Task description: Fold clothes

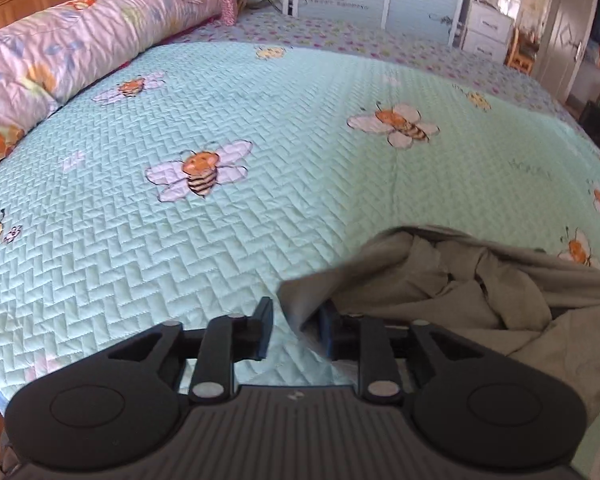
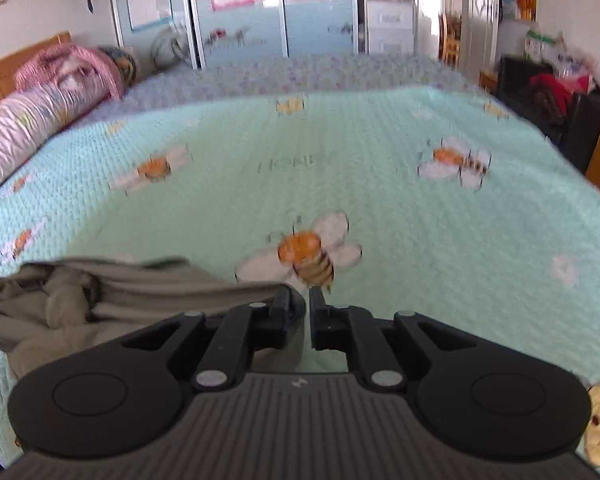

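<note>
While both our grippers hang low over the bed, the khaki garment lies crumpled on the mint bee-print quilt, bunched between the two tools. Our left gripper has its jaws parted, and a corner of the cloth drapes over the right finger; nothing is pinched there. On the other side, our right gripper shows only a narrow gap, with the garment's edge lying against its left finger. We can't tell whether any cloth sits in that gap. A rolled floral duvet lines the headboard side.
</note>
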Available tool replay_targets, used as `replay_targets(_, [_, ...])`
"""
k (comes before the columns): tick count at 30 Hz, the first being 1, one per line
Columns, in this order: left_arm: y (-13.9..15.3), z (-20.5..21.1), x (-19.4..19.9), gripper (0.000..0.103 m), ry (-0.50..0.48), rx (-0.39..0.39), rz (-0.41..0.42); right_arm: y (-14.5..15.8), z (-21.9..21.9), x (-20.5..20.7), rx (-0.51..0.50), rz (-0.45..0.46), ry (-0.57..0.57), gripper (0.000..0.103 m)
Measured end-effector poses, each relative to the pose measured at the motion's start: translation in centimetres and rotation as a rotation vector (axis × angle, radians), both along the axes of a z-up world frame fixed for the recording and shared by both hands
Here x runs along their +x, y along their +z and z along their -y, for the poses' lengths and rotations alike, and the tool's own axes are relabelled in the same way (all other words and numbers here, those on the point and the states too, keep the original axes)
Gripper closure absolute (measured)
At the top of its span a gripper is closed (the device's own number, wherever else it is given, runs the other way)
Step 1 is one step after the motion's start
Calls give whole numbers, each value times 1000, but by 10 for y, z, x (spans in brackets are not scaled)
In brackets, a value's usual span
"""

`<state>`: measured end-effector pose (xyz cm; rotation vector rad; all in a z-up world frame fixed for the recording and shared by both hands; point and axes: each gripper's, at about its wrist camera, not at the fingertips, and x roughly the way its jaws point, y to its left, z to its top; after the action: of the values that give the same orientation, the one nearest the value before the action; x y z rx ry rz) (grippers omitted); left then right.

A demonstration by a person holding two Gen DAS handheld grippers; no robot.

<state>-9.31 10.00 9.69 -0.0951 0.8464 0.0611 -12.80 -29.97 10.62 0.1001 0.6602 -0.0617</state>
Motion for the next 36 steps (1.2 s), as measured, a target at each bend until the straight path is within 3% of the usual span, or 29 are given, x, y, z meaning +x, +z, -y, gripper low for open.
replay_targets(3, [12, -6, -2, 69, 7, -33, 28, 28, 5, -6, -31, 78, -82, 69])
replay_targets(5, [19, -4, -3, 69, -25, -48, 54, 35, 10, -5, 5, 105, -104, 67])
replay_targets(8, [28, 6, -8, 69, -105, -53, 92, 31, -20, 7, 60, 60, 134, 67])
replay_targets(11, [31, 4, -12, 69, -105, -80, 94, 7, -77, 30, 61, -17, 352, 65])
replay_targets(17, [30, -18, -16, 69, -53, -100, 74, -57, -155, 84, 84, -182, 522, 61])
replay_targets(19, [29, -18, -17, 69, -63, -105, 68, -72, -171, 86, 74, -220, 541, 65])
replay_targets(20, [28, -17, -17, 69, -68, -103, 65, -75, -175, 83, 48, -219, 517, 90])
replay_targets(21, [28, -14, -18, 69, -79, -97, 64, -74, -173, 76, 55, -213, 498, 97])
replay_targets(25, [26, -9, -23, 68, -113, -108, 73, -24, -131, 49, 237, -93, 412, 97])
replay_targets(29, [30, -9, -30, 68, -132, -150, 97, 57, -87, 38, 399, 52, 346, 97])
replay_targets(34, [52, -14, -50, 65, -174, -150, 169, 131, -108, 35, 503, 147, 431, 97])
replay_targets(36, [60, -23, -58, 61, -153, -132, 186, 144, -143, 25, 530, 141, 570, 97])
